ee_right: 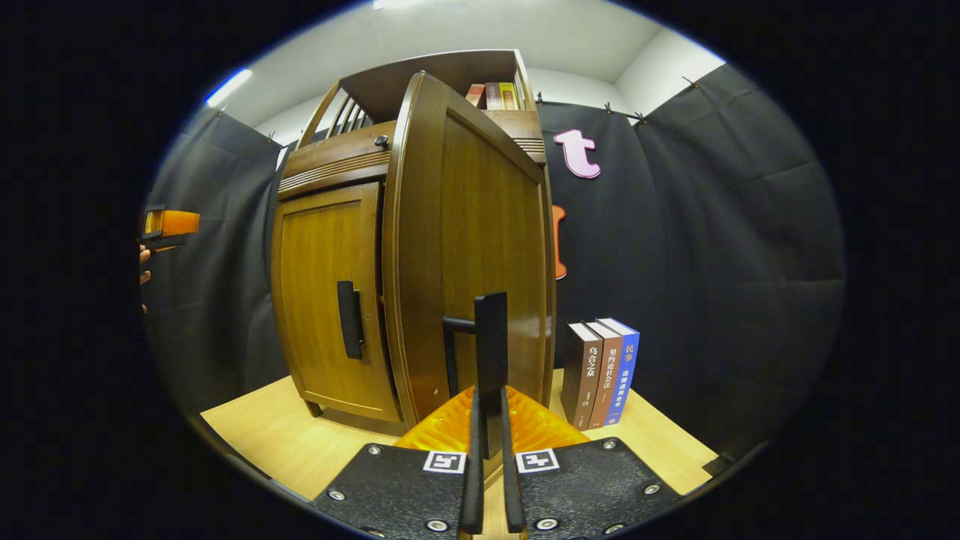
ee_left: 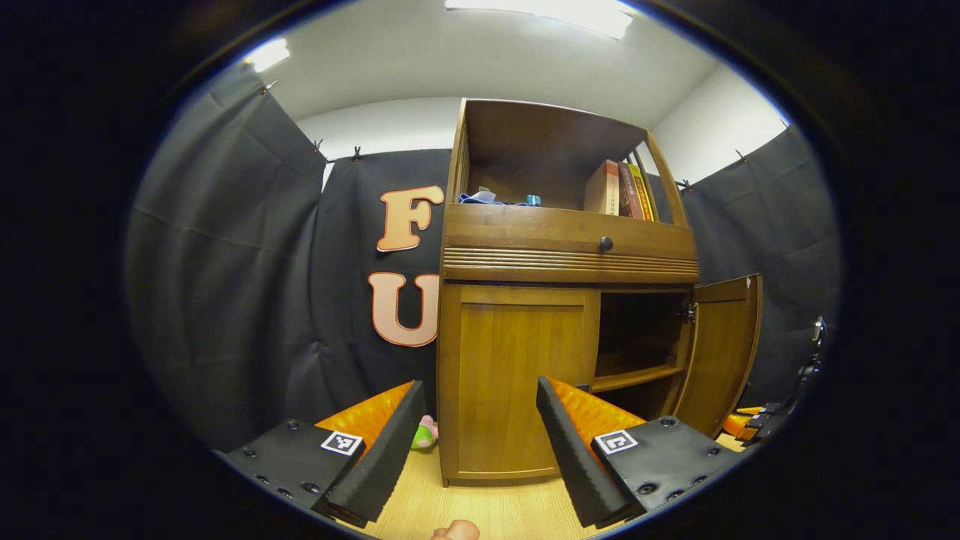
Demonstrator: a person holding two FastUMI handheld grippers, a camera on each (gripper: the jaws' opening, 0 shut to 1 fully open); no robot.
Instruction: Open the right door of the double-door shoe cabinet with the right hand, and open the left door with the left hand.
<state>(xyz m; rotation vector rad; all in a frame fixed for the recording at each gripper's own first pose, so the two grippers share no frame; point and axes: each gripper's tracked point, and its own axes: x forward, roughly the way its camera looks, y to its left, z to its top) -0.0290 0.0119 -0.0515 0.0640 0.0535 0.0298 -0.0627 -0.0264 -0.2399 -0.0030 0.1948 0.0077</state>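
The wooden shoe cabinet (ee_left: 570, 255) stands straight ahead in the left gripper view. Its left door (ee_left: 517, 382) is closed; its right door (ee_left: 720, 352) hangs swung out, baring the inner shelf (ee_left: 634, 377). My left gripper (ee_left: 476, 442) is open, short of the closed door, holding nothing. In the right gripper view the opened right door (ee_right: 472, 247) is close up, and my right gripper (ee_right: 489, 397) is shut on its dark vertical handle (ee_right: 489, 337). The left door (ee_right: 330, 300) and its handle (ee_right: 349, 319) lie to the left. The right gripper (ee_left: 780, 412) also shows at the far right.
Three books (ee_right: 600, 371) stand on the wooden floor right of the cabinet. A small pink and green toy (ee_left: 425, 433) lies at the cabinet's left foot. More books (ee_left: 619, 189) fill the top shelf above a drawer knob (ee_left: 605, 244). Black cloth walls surround everything.
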